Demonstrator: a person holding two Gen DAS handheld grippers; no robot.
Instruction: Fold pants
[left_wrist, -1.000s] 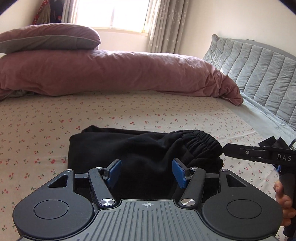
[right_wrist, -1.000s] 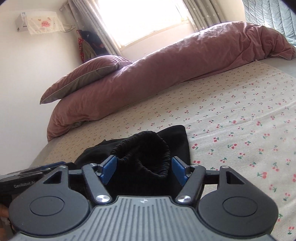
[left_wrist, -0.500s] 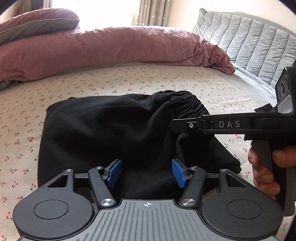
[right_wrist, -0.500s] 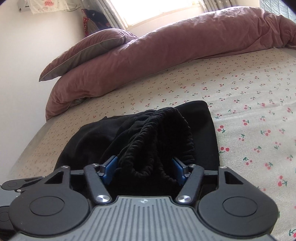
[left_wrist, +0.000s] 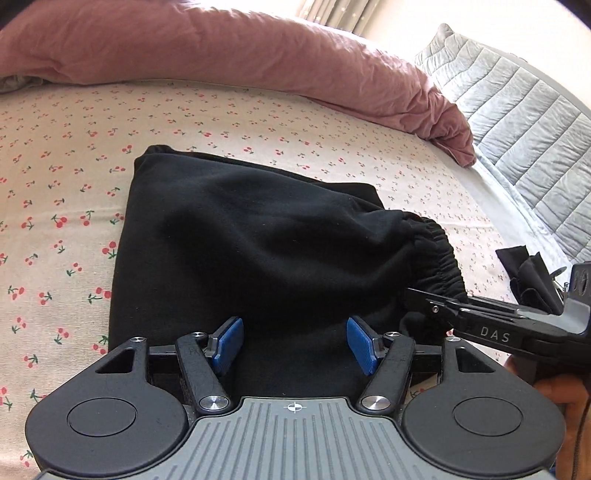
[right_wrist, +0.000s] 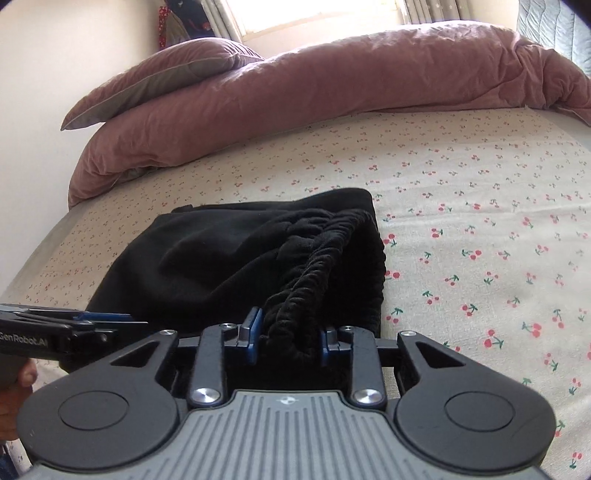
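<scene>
Black pants lie folded in a bundle on the cherry-print sheet, the elastic waistband at their right end. My left gripper hovers at the near edge of the bundle; its jaws are opening, with black fabric between the blue pads but not pinched. In the right wrist view the pants fill the middle, and my right gripper is shut on the bunched waistband. The right gripper's tips show at the waistband in the left wrist view. The left gripper's fingers reach in from the left.
A rolled pink duvet and a pillow lie along the far side of the bed. A grey quilted headboard stands at the right. Bare sheet spreads right of the pants. A person's hand holds the right gripper.
The right gripper's jaws closed onto the waistband. Both grippers dipped toward the bed and the waistband end sank onto the bundle. The right gripper pulled back from across the pants to their right edge.
</scene>
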